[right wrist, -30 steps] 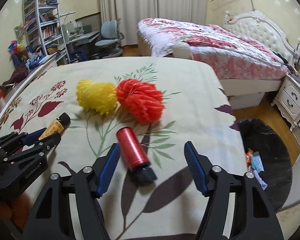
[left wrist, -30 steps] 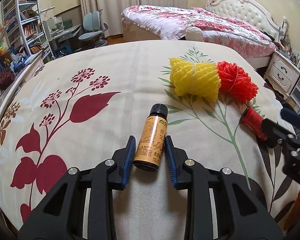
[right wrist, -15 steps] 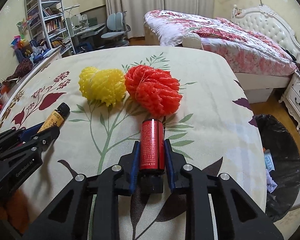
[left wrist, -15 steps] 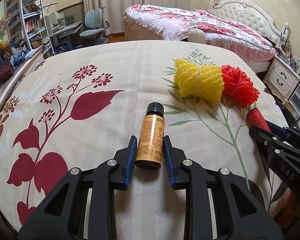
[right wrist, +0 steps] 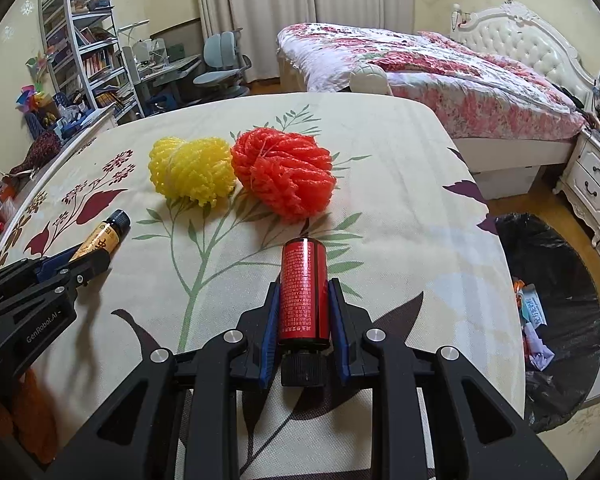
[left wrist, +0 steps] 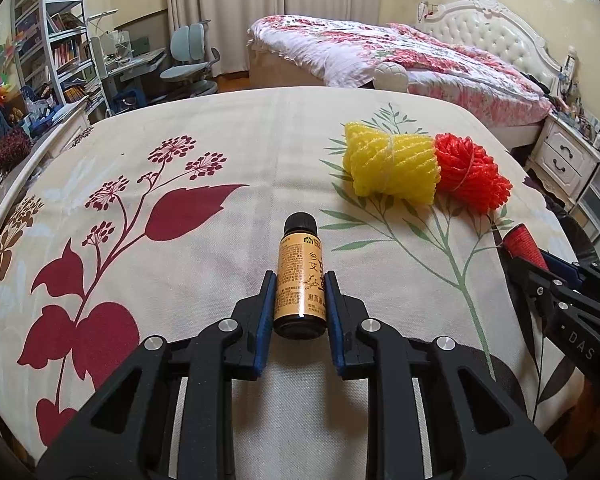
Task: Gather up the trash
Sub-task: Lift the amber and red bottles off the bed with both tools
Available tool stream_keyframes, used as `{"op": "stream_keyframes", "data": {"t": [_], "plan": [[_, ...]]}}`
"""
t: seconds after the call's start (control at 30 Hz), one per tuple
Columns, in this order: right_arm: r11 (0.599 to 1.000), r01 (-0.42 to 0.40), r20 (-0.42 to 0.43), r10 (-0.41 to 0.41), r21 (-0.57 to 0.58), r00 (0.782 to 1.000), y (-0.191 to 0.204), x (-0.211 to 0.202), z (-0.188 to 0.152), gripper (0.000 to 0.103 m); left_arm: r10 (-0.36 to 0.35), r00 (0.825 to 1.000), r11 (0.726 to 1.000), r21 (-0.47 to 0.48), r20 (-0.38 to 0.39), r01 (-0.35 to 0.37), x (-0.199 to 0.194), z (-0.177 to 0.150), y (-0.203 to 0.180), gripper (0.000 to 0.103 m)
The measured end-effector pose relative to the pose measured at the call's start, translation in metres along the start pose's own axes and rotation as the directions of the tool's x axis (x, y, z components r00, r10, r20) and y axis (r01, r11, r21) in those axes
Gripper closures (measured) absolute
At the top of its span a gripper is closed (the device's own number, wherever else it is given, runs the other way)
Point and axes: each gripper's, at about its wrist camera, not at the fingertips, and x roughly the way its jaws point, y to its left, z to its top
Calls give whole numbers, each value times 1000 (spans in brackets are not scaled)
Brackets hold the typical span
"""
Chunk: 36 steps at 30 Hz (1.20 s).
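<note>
Left gripper (left wrist: 300, 308): blue-padded fingers (left wrist: 265, 320) clamped on the lower body of the amber bottle (left wrist: 300, 280), which lies on the floral-cloth worktop (left wrist: 220, 140) with its black cap pointing away beyond the fingertips. Right gripper (right wrist: 305, 312): fingers (right wrist: 338, 324) clamped on both sides of the red bottle (right wrist: 305, 288); its black cap points back toward the gripper body, its flat base ahead of the fingertips. Whether the red bottle touches the cloth cannot be told.

Ahead of the right fingers, well past the bottle's base, lie the orange foam net (right wrist: 286, 174) and, touching it on its left, the yellow foam net (right wrist: 192, 172). From the left gripper both nets sit ahead and to the right of the fingers.

The bin with a black bag (right wrist: 556, 320) stands on the floor to the right of the right fingers, below the worktop edge, with wrappers inside. A bed (right wrist: 440, 72) lies beyond.
</note>
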Motion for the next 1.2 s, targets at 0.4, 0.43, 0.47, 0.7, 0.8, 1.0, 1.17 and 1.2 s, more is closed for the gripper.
{"op": "stream_keyframes", "data": {"t": [0.4,0.43,0.47,0.7,0.8,1.0,1.17,1.2], "plan": [[1000,5,-1,-5,-8,1000,3,1,0,78,-27,999,999,-37,-40,25,8,2,6,58],[1000,6,-1,-6,-7,1000,3,1,0,78,-25,999,999,-38,-41,24,9,3,6,57],[1000,5,-1,-5,-7,1000,3,1,0,78,-24,999,999,-40,-42,22,10,4,6,57],[1000,4,0,-4,-7,1000,4,0,0,78,-15,1000,1000,-28,-26,14,12,5,4,80],[1000,5,0,-5,-8,1000,4,0,0,78,-3,1000,1000,0,-18,3,10,4,-1,80],[1000,5,7,-5,2,1000,5,-2,1,78,4,1000,1000,-4,-5,-4,5,4,-2,80],[1000,10,16,-11,10,1000,3,-7,0,78,-12,1000,1000,-11,1,12,-1,2,-6,80],[1000,12,17,-12,13,1000,1,-8,-1,78,-15,1000,1000,-6,4,15,-3,2,-8,80]]}}
